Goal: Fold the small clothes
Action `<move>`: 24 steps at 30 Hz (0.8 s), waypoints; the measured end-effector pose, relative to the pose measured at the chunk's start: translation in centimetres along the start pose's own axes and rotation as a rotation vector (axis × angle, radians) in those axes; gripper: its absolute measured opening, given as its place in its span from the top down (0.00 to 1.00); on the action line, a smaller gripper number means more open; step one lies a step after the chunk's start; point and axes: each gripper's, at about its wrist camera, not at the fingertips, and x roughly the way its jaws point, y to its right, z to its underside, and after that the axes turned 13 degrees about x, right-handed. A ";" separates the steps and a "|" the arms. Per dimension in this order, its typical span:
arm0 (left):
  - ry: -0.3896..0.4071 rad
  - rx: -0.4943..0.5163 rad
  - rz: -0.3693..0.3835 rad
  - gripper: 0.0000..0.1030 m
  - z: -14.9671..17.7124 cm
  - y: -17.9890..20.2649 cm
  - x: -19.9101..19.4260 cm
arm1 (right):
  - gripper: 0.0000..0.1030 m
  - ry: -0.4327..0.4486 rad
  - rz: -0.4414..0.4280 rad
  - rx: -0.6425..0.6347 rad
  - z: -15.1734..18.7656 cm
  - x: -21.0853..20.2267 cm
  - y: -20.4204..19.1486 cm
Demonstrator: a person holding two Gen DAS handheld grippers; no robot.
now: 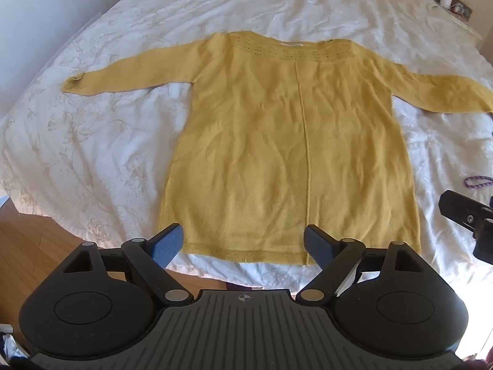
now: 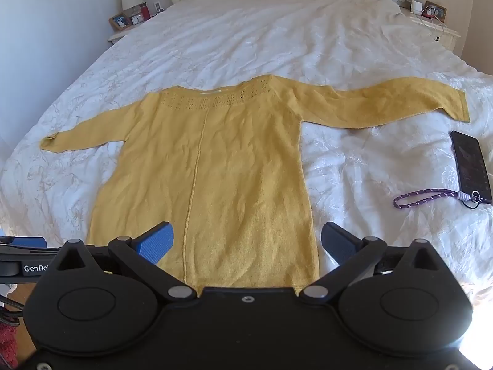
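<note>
While both tools hang above the near edge of the bed [image 2: 277, 30], no fold is begun yet, so the step in hand is, as I judge it, the first grasp. The yellow sweater [image 1: 286, 141] lies flat and spread on the white cover, straight ahead of both grippers, with its hem nearest to them and its neckline farthest. One sleeve goes out far to the left and the other sleeve far to the right.

The left gripper [image 1: 243, 243] is wide, with nothing between its blue pads, and it stands just over the left half of the hem. The right gripper [image 2: 246, 242] is also wide and carries nothing; it stands over the right half of the hem, with the center seam a little to its left.

To do this step well, I think each gripper should take its own side: the left one goes forward and outward to the left sleeve, the right one to the right sleeve. Each should pinch only the knit, not the cover below, because the cover is soft and wrinkled and can come up together with the cloth. The knit looks loose, so a slow lift keeps the body flat.

A phone [image 2: 470, 166] with a purple strap [image 2: 422, 199] lies to the right of the right gripper, quite near the right sleeve; the fold should stay away from it.
</note>
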 end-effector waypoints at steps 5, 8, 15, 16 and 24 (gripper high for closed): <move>0.008 0.000 -0.004 0.17 -0.1 -0.1 -0.2 | 0.02 0.000 0.002 0.001 0.0 -0.1 -0.1; 0.011 0.003 -0.005 0.17 -0.1 0.0 -0.2 | 0.02 0.002 0.002 -0.001 0.0 -0.1 -0.1; 0.017 0.007 0.030 0.17 -0.1 0.4 -0.2 | 0.02 0.004 -0.001 0.000 0.4 0.0 -0.1; 0.016 0.006 0.032 0.17 -0.1 0.4 -0.3 | 0.02 0.004 0.000 0.000 0.4 0.1 -0.1; 0.019 0.006 0.040 0.17 -0.1 0.2 -0.3 | 0.02 0.008 -0.003 0.003 0.2 -0.3 -0.6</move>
